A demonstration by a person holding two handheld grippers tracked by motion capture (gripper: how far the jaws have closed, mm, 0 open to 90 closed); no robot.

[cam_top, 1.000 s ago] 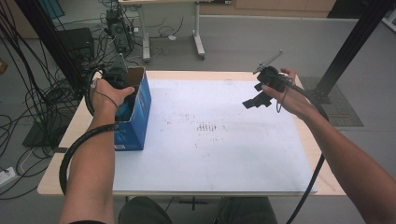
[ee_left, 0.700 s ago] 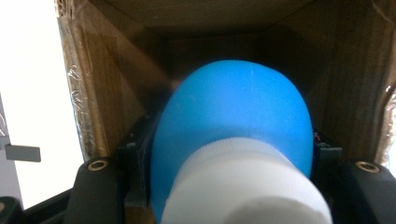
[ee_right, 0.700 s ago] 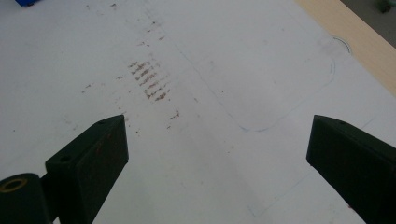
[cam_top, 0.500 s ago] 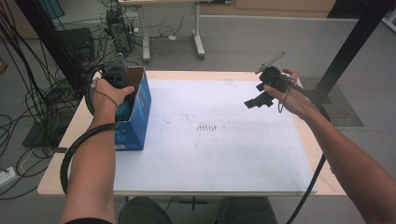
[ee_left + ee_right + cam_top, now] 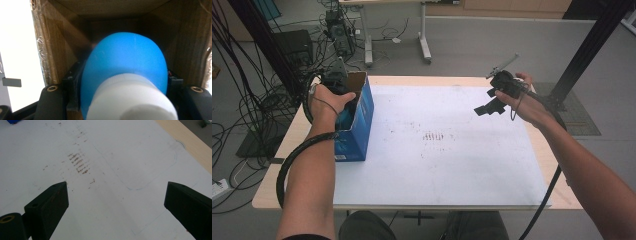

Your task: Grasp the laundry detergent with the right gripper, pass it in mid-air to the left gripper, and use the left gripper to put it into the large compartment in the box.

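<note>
The left gripper (image 5: 343, 95) reaches down into the open top of a blue box (image 5: 360, 120) that stands upright at the table's (image 5: 557, 165) left edge. In the left gripper view its jaws are clamped on a bottle (image 5: 125, 72), which sits between them inside the box.

The bottle has a smooth, rounded, bright blue body, egg-like from this angle, with a matte sheen and a faint pale line across its upper part. A thick white cap (image 5: 131, 102) with a slightly rough, frosted surface closes the end nearest the camera; it is blurred by closeness. The body bulges wider than the cap and spans the gap between the two black jaws, pressing against both. No label or print can be made out on it.

Around the bottle are the box's brown cardboard inner walls (image 5: 62, 47), with a strip of clear tape along one torn edge. Outside, the box is blue with some white print low on its side.

The right gripper (image 5: 492, 104) is held above the table's far right part, well apart from the box. Its jaws stand wide open with nothing between them; beneath them lies the white sheet (image 5: 105, 202) with a patch of brown marks (image 5: 79, 163) and a thin drawn outline (image 5: 150, 177).
</note>
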